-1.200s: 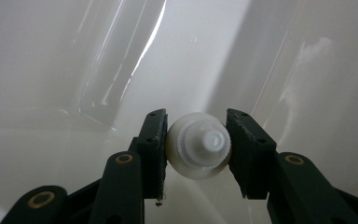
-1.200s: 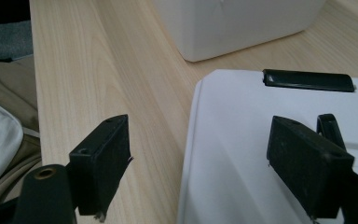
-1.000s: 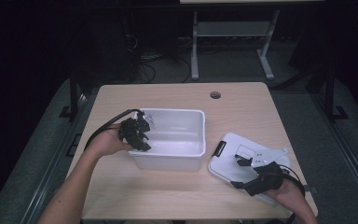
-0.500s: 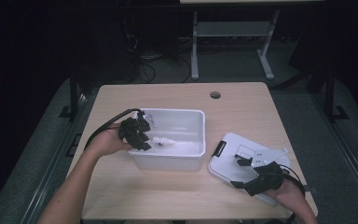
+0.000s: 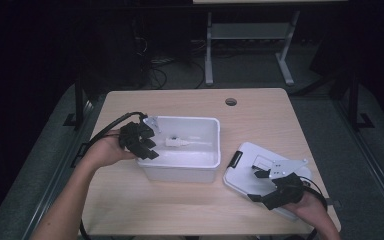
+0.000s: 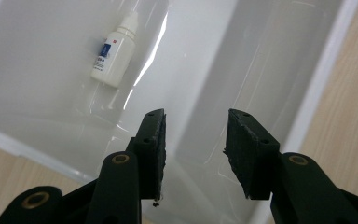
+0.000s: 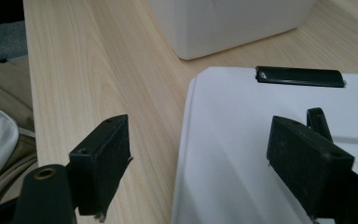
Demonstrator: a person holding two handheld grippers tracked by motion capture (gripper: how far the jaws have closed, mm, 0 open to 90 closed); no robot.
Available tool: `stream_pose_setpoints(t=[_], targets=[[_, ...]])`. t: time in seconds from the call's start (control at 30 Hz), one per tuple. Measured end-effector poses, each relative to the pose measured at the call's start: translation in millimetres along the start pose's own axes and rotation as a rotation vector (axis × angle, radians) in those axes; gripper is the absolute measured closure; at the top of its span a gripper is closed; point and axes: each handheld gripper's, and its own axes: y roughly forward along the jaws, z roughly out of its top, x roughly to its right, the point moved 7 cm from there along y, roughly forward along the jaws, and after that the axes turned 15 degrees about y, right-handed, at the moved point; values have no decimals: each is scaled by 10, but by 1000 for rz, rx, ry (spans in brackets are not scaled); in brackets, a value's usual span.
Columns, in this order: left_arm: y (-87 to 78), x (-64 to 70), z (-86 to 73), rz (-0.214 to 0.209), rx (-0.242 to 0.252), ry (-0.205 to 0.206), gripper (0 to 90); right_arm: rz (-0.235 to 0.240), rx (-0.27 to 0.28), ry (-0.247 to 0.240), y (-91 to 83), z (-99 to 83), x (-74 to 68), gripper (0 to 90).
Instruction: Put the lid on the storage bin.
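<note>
Our left tool (image 6: 195, 154) hangs over the white bin (image 5: 215, 131) with jaws wide and empty; the dropper bottle (image 6: 113, 50) lies on the bin's floor. We judge the bottle stowed, so next our right tool (image 7: 205, 163), jaws wide astride the lid (image 5: 245, 175) edge on the bench (image 5: 190, 105), should close and lift the lid over.

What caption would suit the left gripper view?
Open left tool hovering over a white bin with a small dropper bottle lying inside.

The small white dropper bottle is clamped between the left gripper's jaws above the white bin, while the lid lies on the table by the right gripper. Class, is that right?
Not quite. The dropper bottle lies loose on the floor of the white bin; the left gripper is open and holds nothing, as the left gripper view shows. The lid does lie on the table by the right gripper.
</note>
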Motion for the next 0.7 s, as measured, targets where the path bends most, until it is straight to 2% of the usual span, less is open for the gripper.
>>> stream_pose_setpoints(t=[0.07, 0.23, 0.27, 0.5, 0.7], targets=[[-93, 37, -16, 4, 21, -3, 571, 0, -4, 7, 3, 0, -9, 207], [-212, 95, -46, 18, 35, -2, 563, -3, -2, 1, 0, 0, -11, 207], [-271, 127, -61, 34, 41, 2, 560, -4, 2, 1, -2, 2, -12, 207], [-448, 251, -147, 63, 46, 1, 551, -1, -4, 7, 5, 5, -37, 207], [-567, 367, -303, 88, 46, -10, 547, -1, -19, 6, 22, 13, -66, 208]])
